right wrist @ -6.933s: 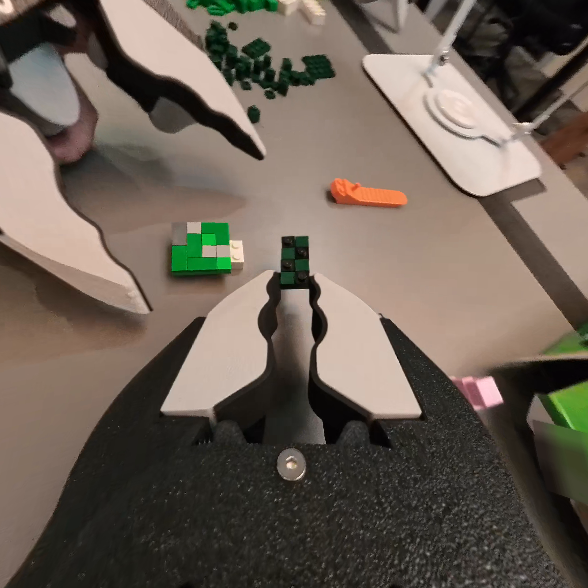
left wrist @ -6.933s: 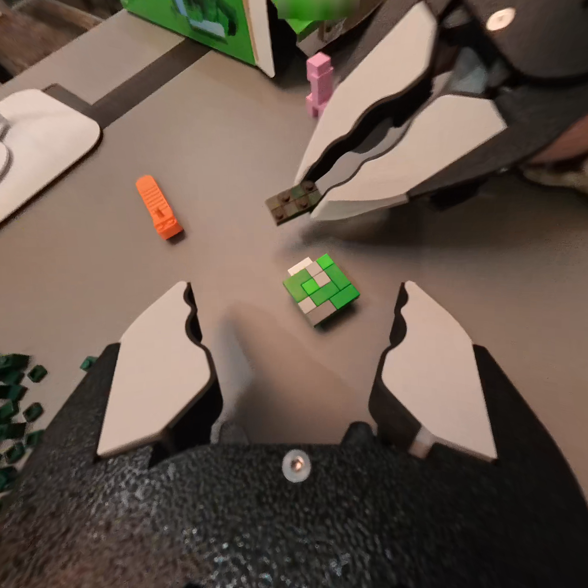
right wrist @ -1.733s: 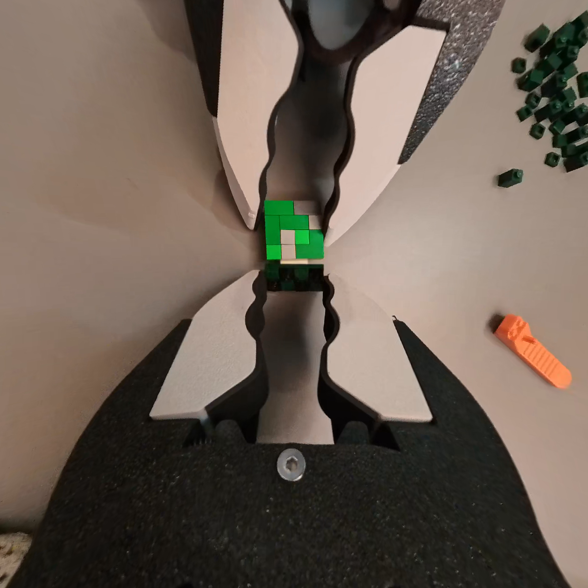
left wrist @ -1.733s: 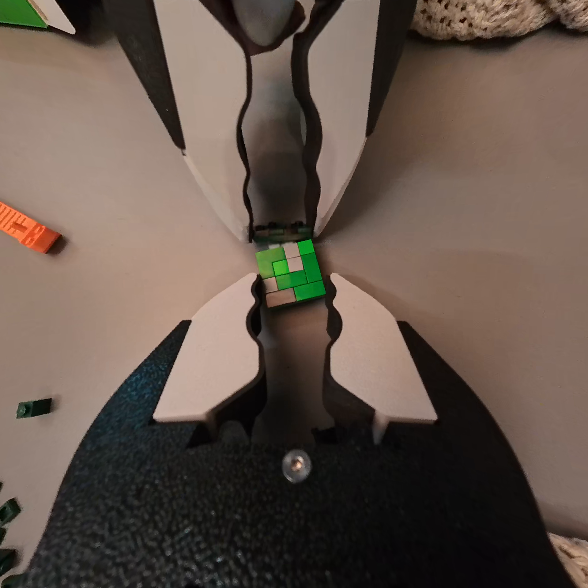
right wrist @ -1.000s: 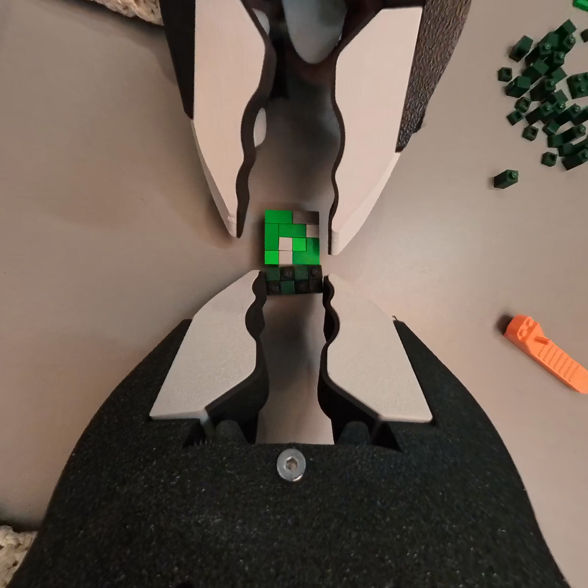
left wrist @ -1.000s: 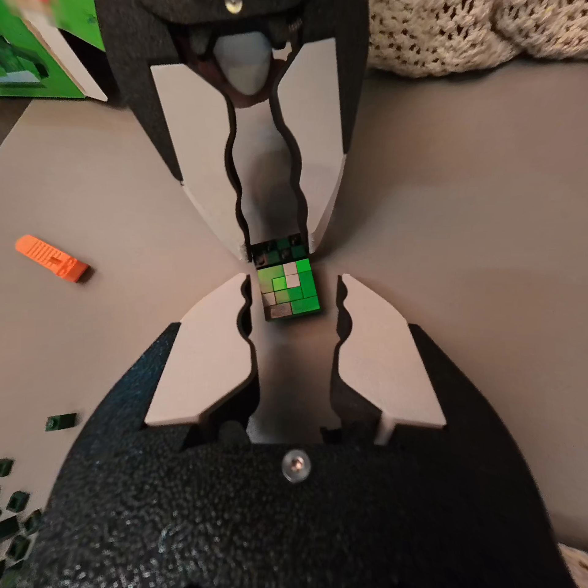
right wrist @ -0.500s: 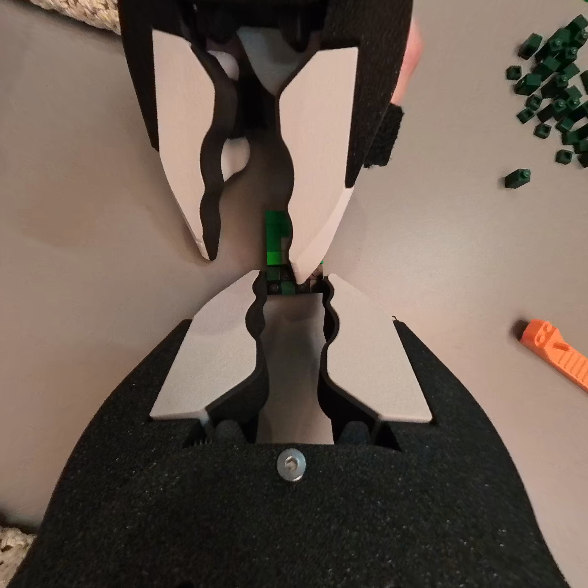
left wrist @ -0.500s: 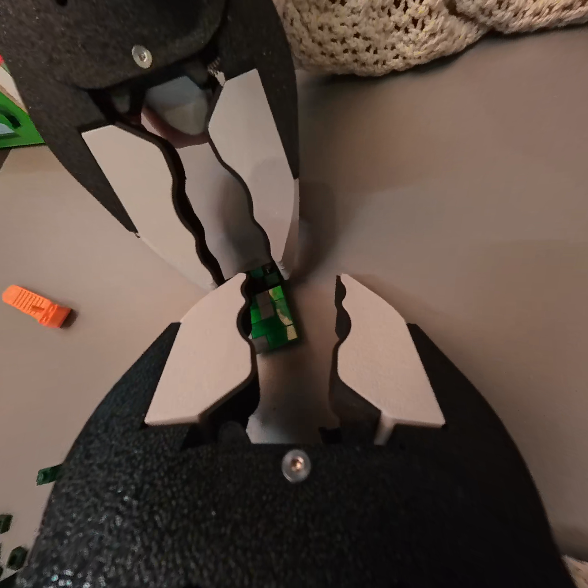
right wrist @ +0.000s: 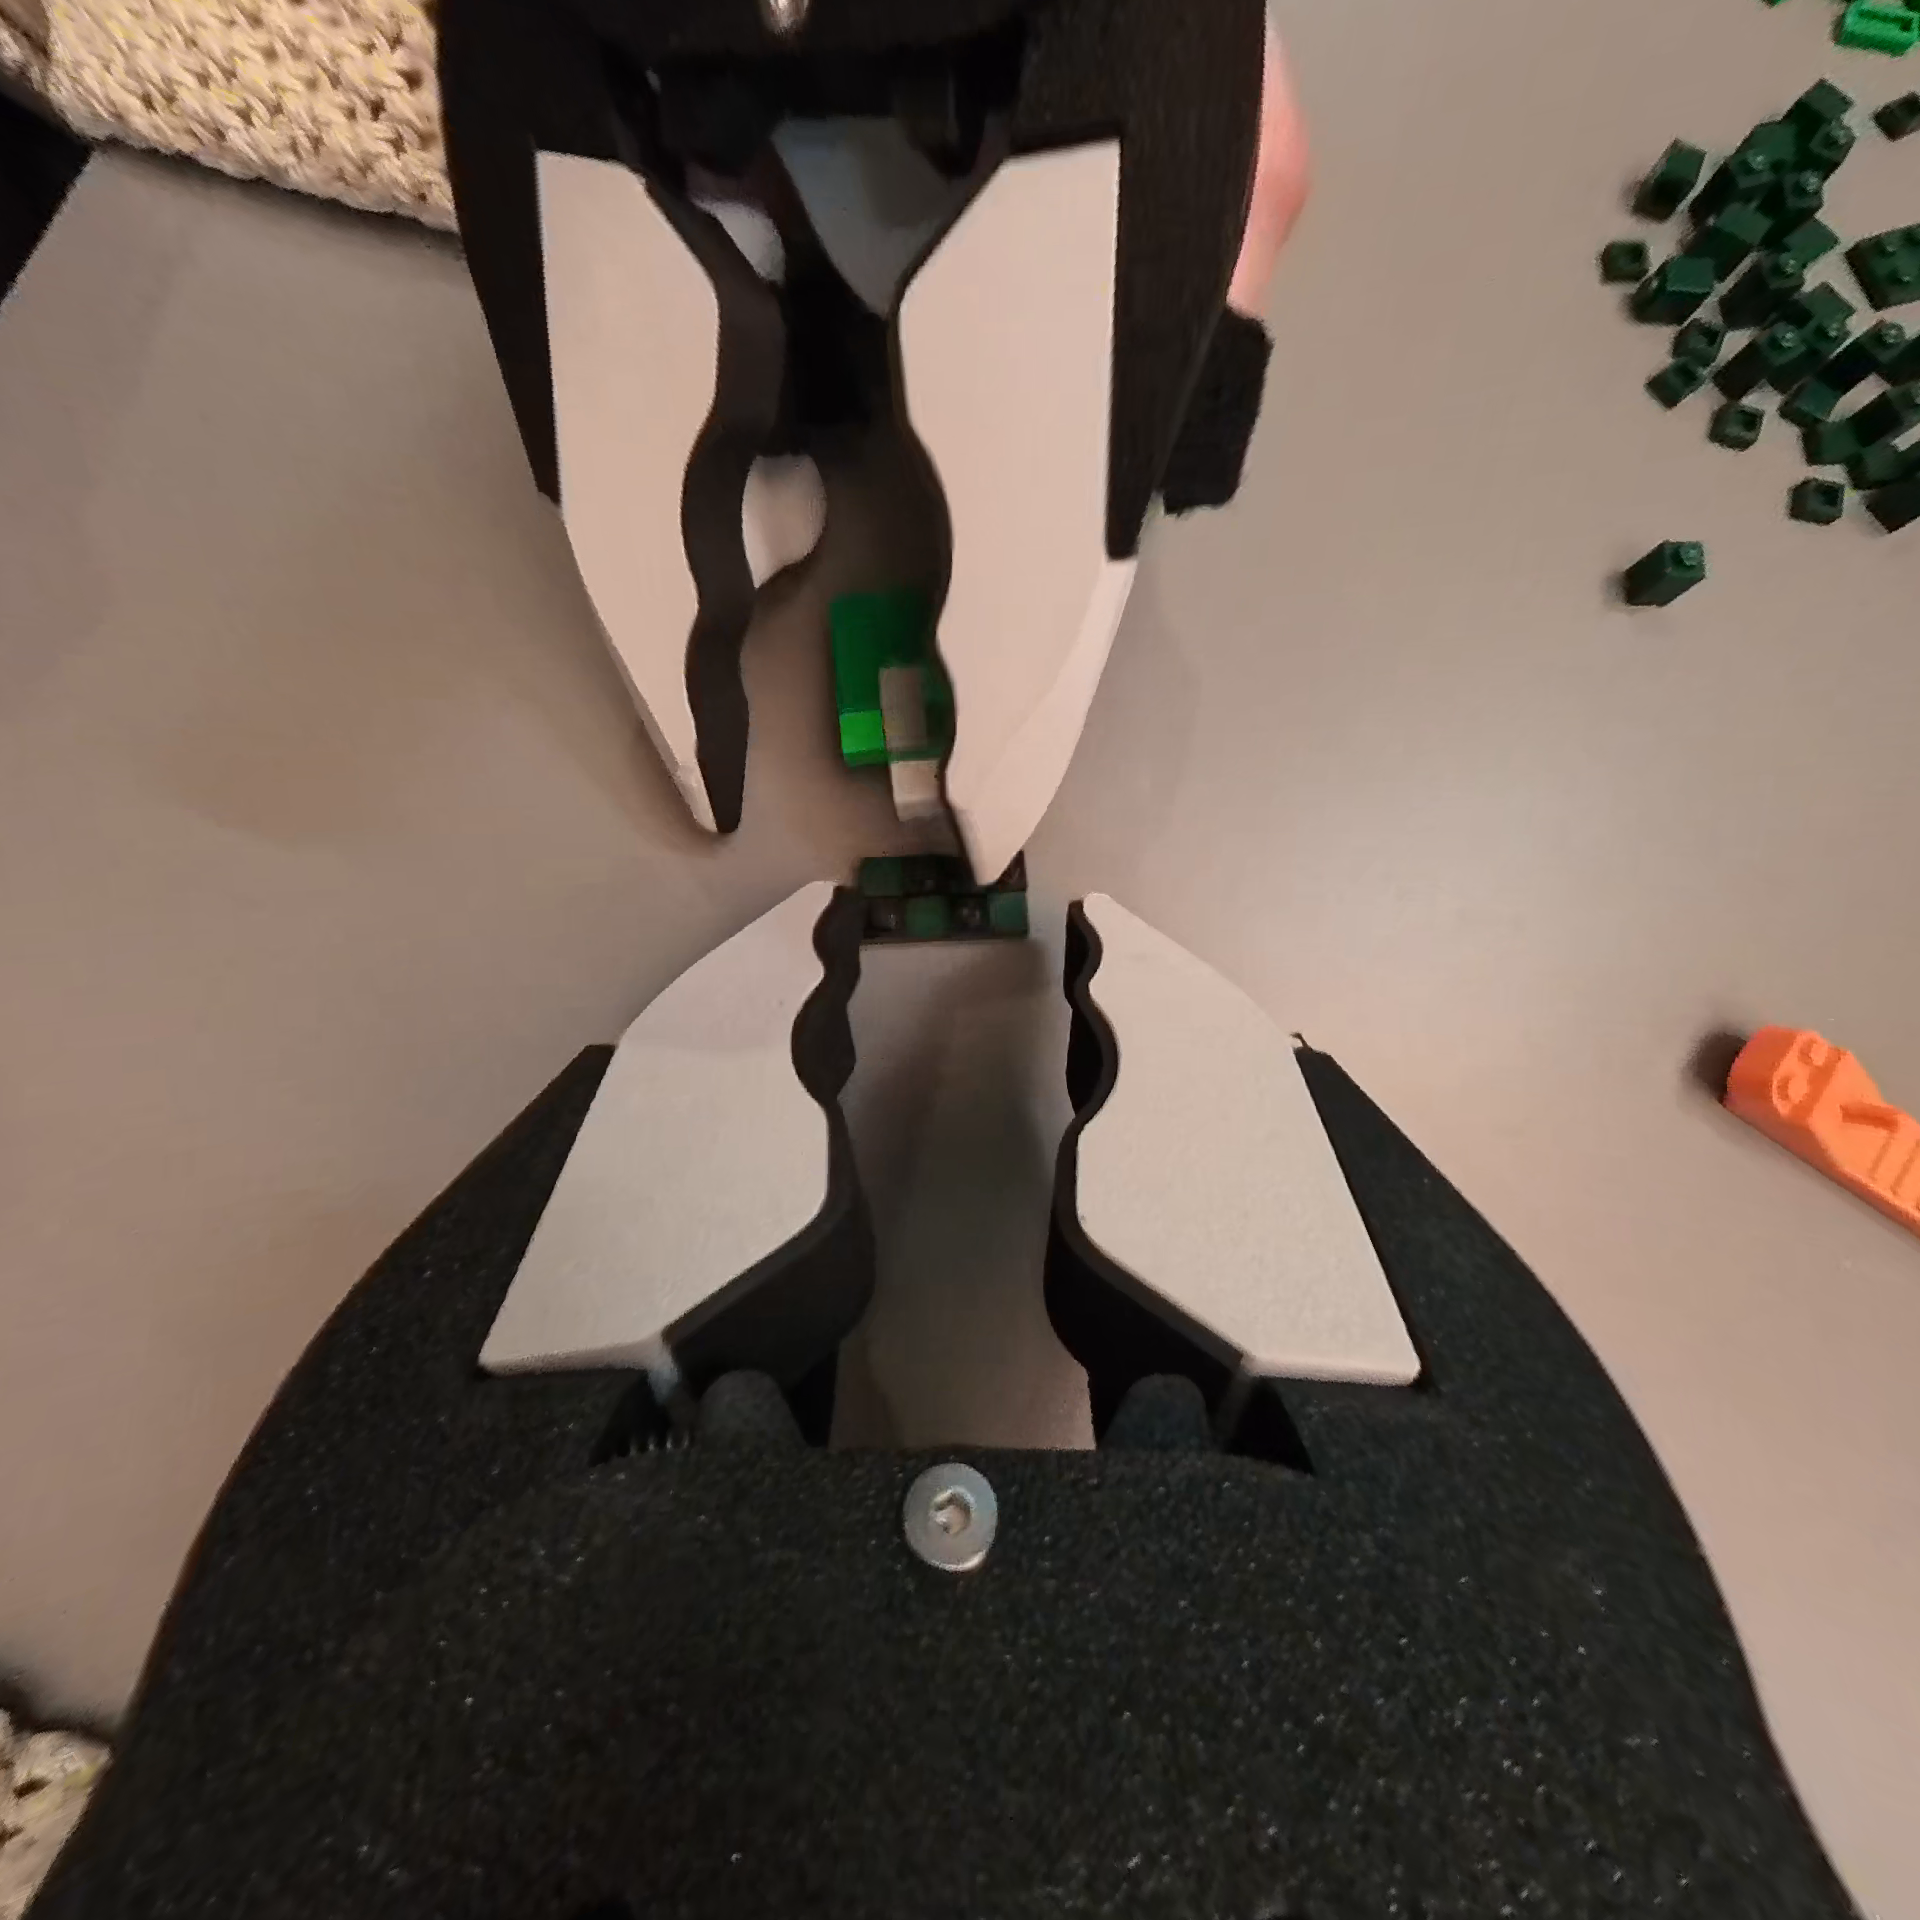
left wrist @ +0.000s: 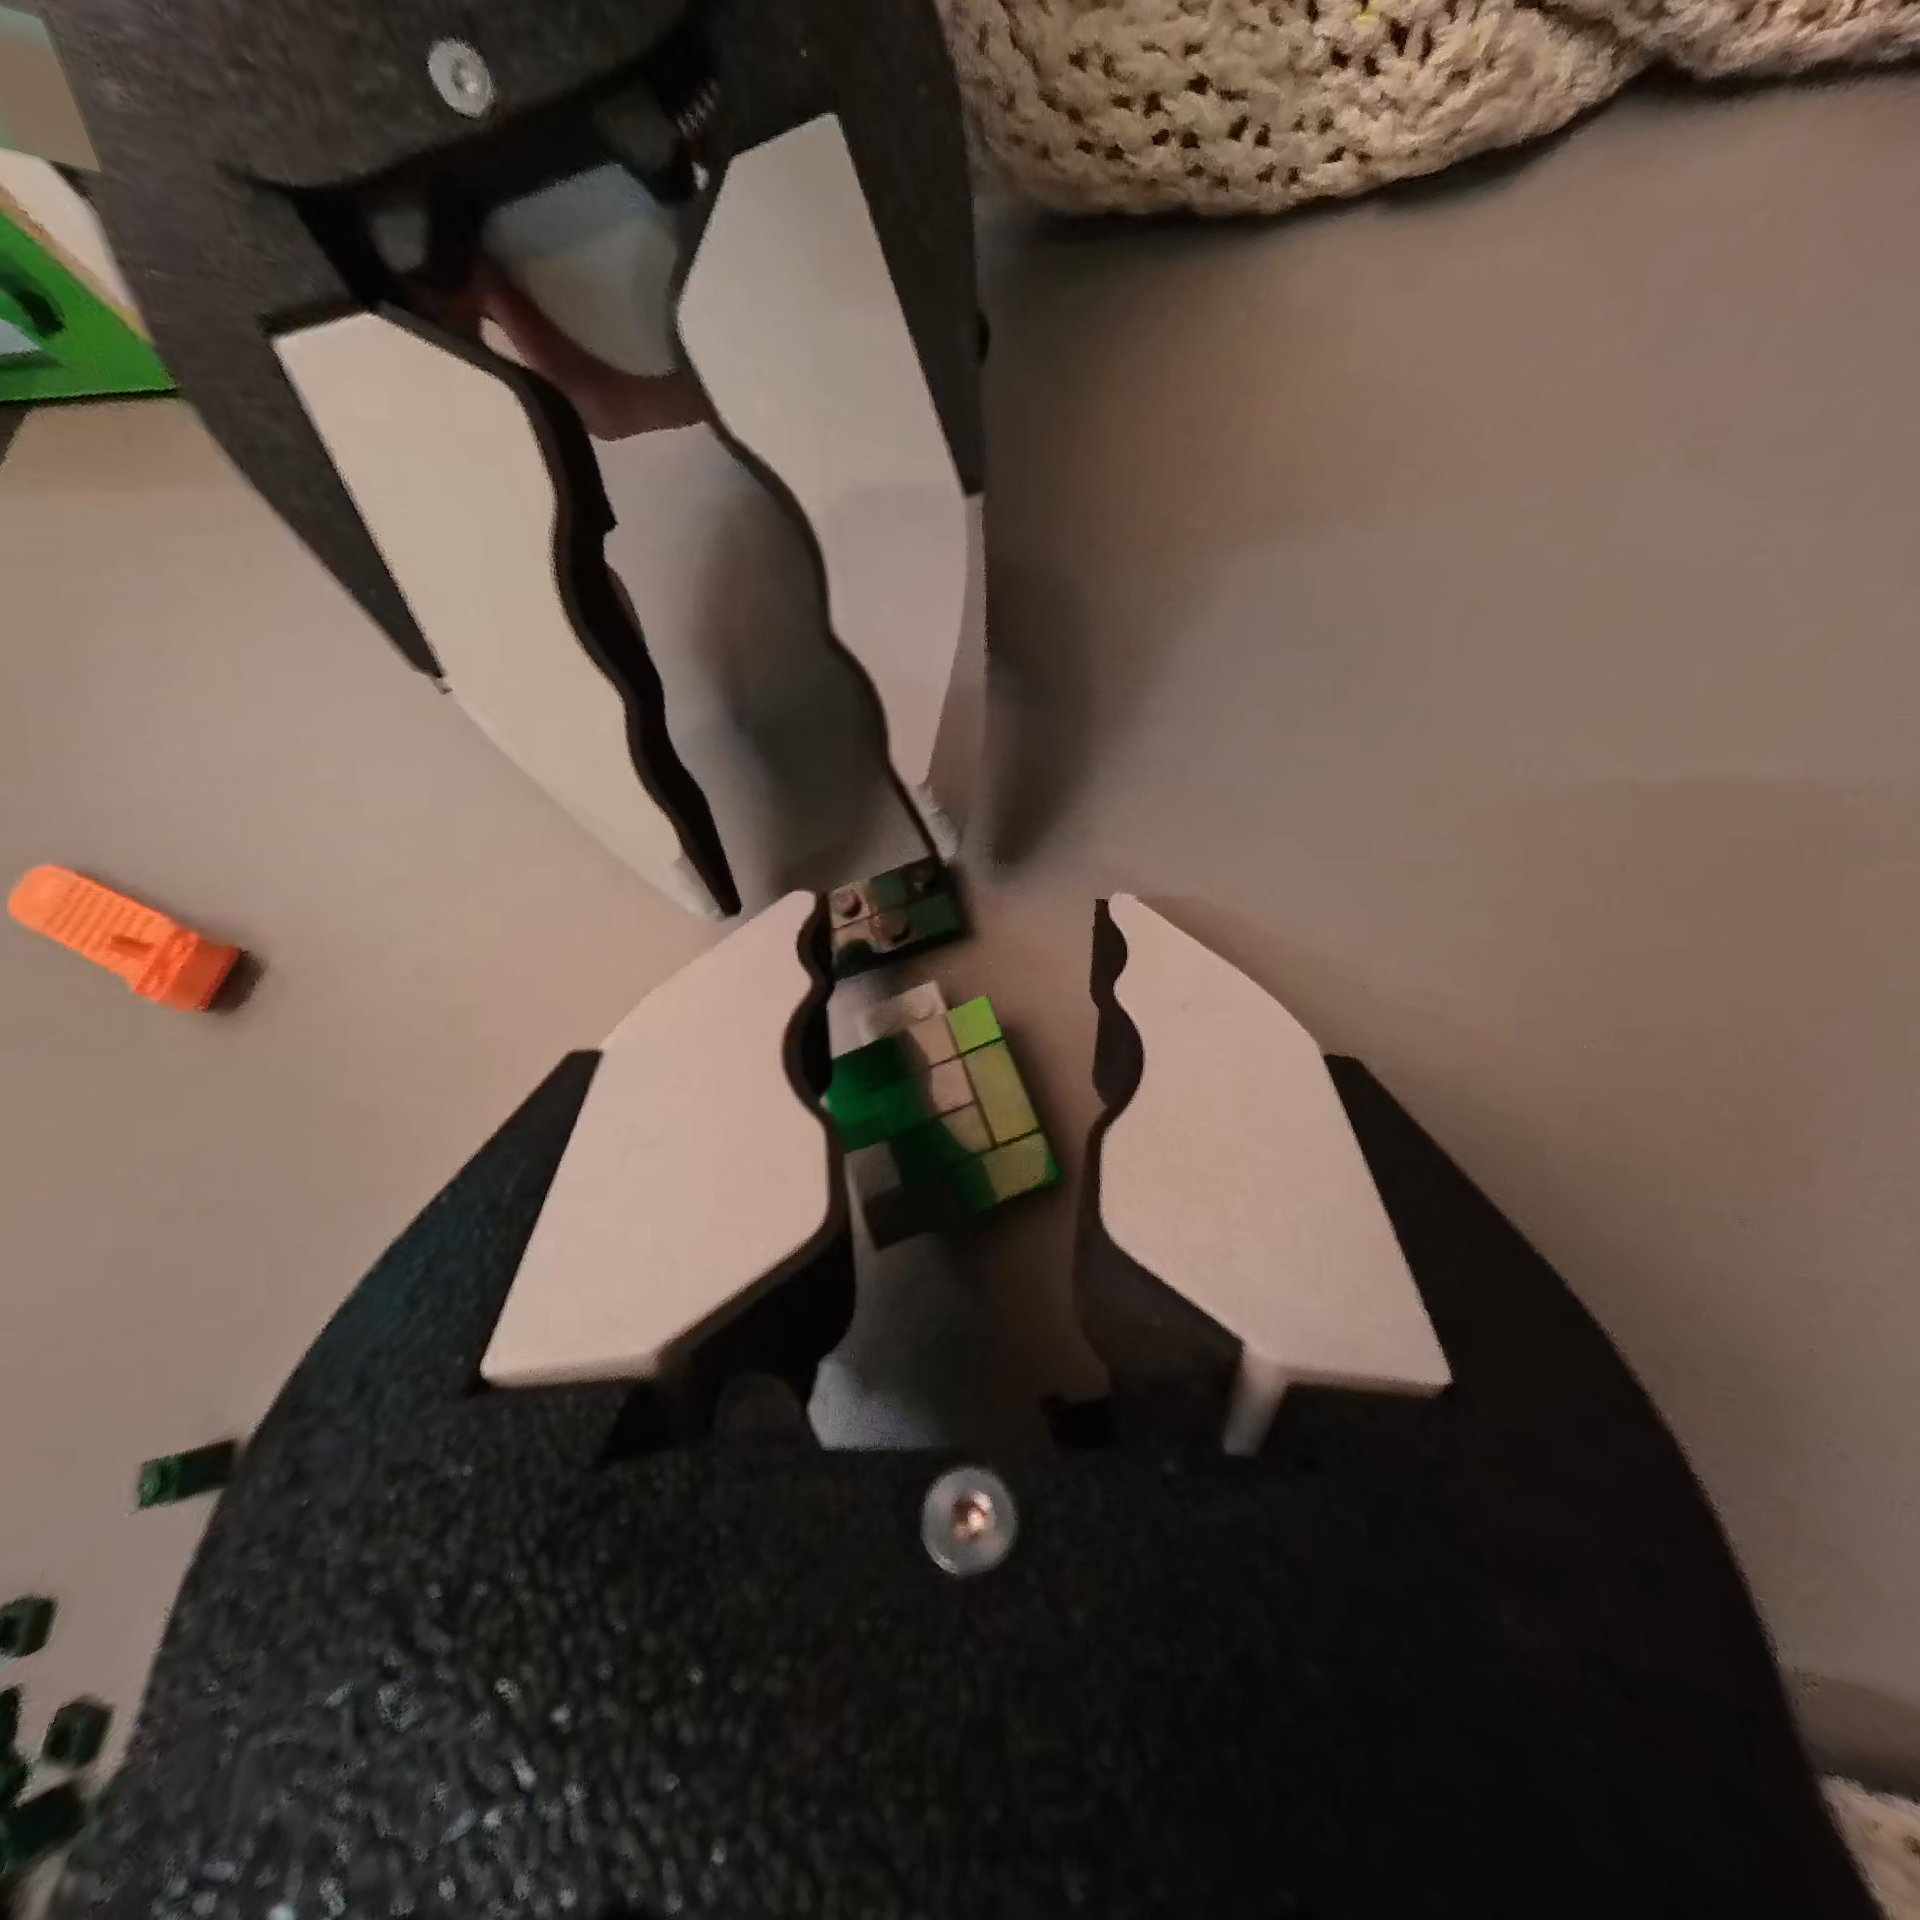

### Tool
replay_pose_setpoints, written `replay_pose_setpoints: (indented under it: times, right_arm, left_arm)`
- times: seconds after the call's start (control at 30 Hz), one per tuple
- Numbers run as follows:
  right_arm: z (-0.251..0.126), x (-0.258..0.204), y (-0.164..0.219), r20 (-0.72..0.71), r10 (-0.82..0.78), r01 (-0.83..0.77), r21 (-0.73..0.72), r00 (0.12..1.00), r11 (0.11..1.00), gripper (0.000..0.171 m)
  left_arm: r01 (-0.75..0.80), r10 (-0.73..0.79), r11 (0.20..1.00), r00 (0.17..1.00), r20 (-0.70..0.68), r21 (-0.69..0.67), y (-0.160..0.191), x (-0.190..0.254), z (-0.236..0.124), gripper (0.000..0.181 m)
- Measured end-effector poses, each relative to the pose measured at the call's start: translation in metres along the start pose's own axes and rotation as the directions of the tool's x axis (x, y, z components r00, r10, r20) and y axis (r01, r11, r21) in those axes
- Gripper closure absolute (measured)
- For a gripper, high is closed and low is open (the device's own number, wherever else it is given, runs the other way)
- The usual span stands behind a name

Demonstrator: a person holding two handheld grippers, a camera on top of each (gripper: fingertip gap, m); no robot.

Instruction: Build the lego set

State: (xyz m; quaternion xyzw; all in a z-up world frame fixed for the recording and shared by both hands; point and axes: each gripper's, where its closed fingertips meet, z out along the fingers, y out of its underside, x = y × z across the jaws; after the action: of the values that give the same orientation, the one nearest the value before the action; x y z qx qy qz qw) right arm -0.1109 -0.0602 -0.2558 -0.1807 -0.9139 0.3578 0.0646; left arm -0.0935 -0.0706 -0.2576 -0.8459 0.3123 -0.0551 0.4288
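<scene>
Lego block (left wrist: 940, 1107), a small build with light green, dark green and grey tiles on its face, lies between the spread fingers of the left gripper (left wrist: 956, 935) in the left wrist view, close against that gripper's left finger and clear of the other; this tool is open and grips nothing. Its dark studded end (left wrist: 896, 916) sits at the fingertips of the right gripper (left wrist: 831, 883), which reaches in from above. An orange brick separator (left wrist: 125, 937) lies on the grey table (left wrist: 1455, 727) to the left, and a cream knitted cloth (left wrist: 1351, 94) is at the top.

In the right wrist view, the right gripper (right wrist: 940, 914) has its fingers apart, the studded end (right wrist: 940, 904) just at their tips; whether they pinch it I cannot tell. The left gripper (right wrist: 852, 821) hangs opposite, half covering the block (right wrist: 883, 686). Loose dark green bricks (right wrist: 1787, 291) are heaped at the upper right, well apart.
</scene>
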Motion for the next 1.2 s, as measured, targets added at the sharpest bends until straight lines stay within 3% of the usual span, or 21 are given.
replay_pose_setpoints:
  times: [0.17,0.3,0.5,0.6,0.8,0.97,1.0,1.1,1.2]
  right_arm:
    - [-0.001,0.003,-0.003,-0.033,-0.004,0.006,0.06,0.999,0.998,0.124]
    - [-0.005,0.0,-0.006,-0.084,-0.025,0.036,0.129,0.996,0.991,0.123]
    - [-0.002,-0.01,-0.02,-0.187,-0.093,0.129,0.192,0.978,0.973,0.123]
    - [0.003,-0.013,-0.024,-0.275,-0.178,0.227,0.16,0.945,0.961,0.124]
    - [0.008,-0.01,-0.035,-0.453,-0.377,0.446,0.052,0.808,0.893,0.125]
    - [0.001,-0.016,-0.05,-0.513,-0.436,0.541,0.068,0.74,0.838,0.15]
    - [0.001,-0.015,-0.05,-0.519,-0.437,0.543,0.063,0.734,0.838,0.15]
    - [0.0,-0.007,-0.047,-0.523,-0.381,0.483,0.068,0.762,0.873,0.15]
    - [-0.003,0.002,-0.044,-0.512,-0.279,0.374,0.091,0.812,0.923,0.151]
  left_arm:
    - [0.111,-0.111,0.994,0.991,0.076,-0.005,0.004,-0.015,-0.02,0.117]
    - [0.213,-0.21,0.975,0.976,0.054,-0.062,0.023,-0.007,-0.022,0.111]
    - [0.222,-0.222,0.97,0.975,0.013,-0.102,0.03,-0.002,-0.02,0.14]
    - [0.248,-0.249,0.965,0.968,-0.011,-0.083,0.03,-0.001,-0.02,0.144]
    - [0.451,-0.43,0.889,0.88,-0.203,0.073,0.009,0.003,-0.027,0.144]
    - [0.596,-0.499,0.782,0.774,-0.39,0.182,-0.013,0.004,-0.041,0.144]
    - [0.592,-0.495,0.781,0.78,-0.384,0.196,-0.013,0.003,-0.042,0.143]
    - [0.535,-0.466,0.8,0.839,-0.281,0.272,-0.017,-0.009,-0.043,0.109]
    - [0.299,-0.304,0.913,0.952,-0.023,0.278,-0.014,-0.022,-0.047,0.114]
